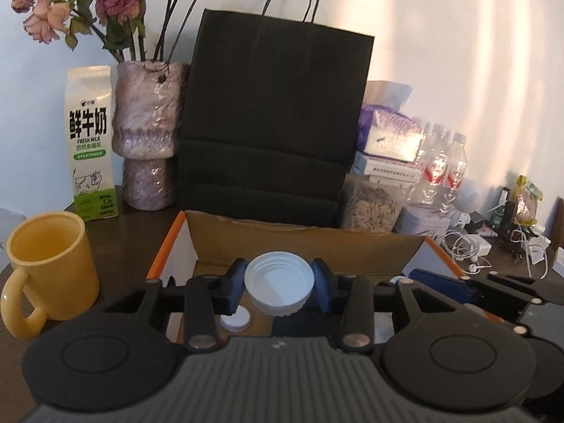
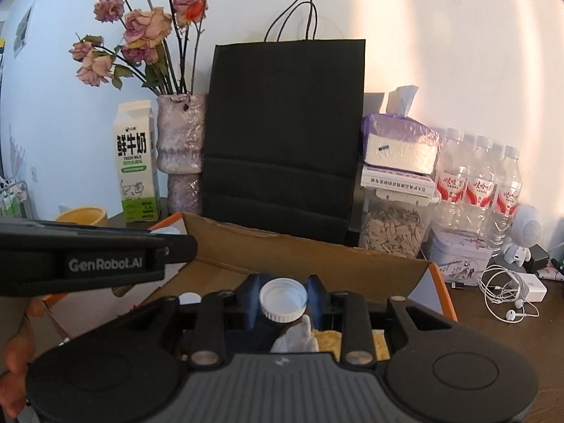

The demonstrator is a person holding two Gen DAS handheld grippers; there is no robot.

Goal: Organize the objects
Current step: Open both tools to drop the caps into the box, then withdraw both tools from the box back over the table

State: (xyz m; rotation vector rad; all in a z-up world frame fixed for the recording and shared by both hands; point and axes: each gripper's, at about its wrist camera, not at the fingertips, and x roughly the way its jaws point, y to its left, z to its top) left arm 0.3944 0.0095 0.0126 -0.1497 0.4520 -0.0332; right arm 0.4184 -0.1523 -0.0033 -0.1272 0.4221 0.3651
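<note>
In the left wrist view, the left hand-held gripper (image 1: 279,283) is clenched on a wide white cap (image 1: 278,287), open side up, above the near part of an open cardboard box (image 1: 303,246) on the bench (image 1: 120,232); a small white cap (image 1: 235,319) lies in the box below, and a yellow mug (image 1: 49,264) stands left. In the right wrist view, the right hand-held gripper (image 2: 283,300) grasps a smaller ribbed white cap (image 2: 283,299) over the same box, far of which stands a black paper bag (image 2: 282,141).
</note>
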